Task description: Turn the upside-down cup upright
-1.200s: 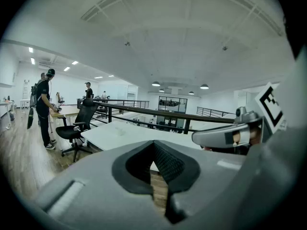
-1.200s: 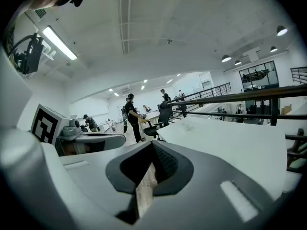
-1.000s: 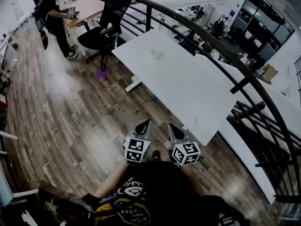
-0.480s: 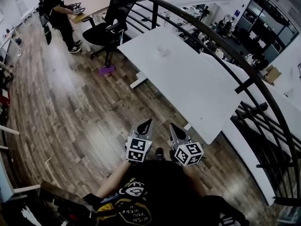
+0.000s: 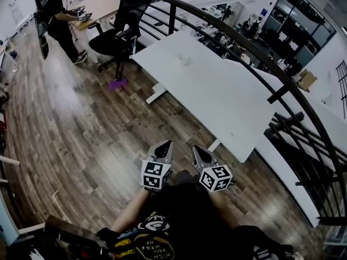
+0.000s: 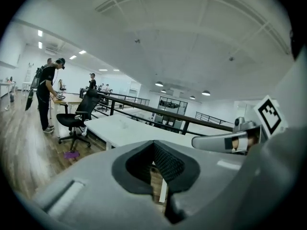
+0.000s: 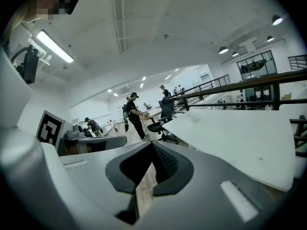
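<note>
Open office, wood floor point(image 5: 81, 129). White surface point(image 5: 227, 102) ahead, pale cup point(image 5: 186, 60) near far end, untouched. Left gripper point(image 5: 166, 144), right gripper point(image 5: 197, 149) well short, fingers pressed together, empty. Whole task seemingly left.

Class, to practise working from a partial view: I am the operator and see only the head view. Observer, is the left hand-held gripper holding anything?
Observer: No. The left gripper view shows the left hand-held gripper with its jaws together and nothing between them.
Operator: And the right one?
Observer: The right gripper view shows the right hand-held gripper shut and empty too.
Operator: My view looks steeply down. What is above us?
Observer: Lit lamps are overhead, which only the two gripper views show.
</note>
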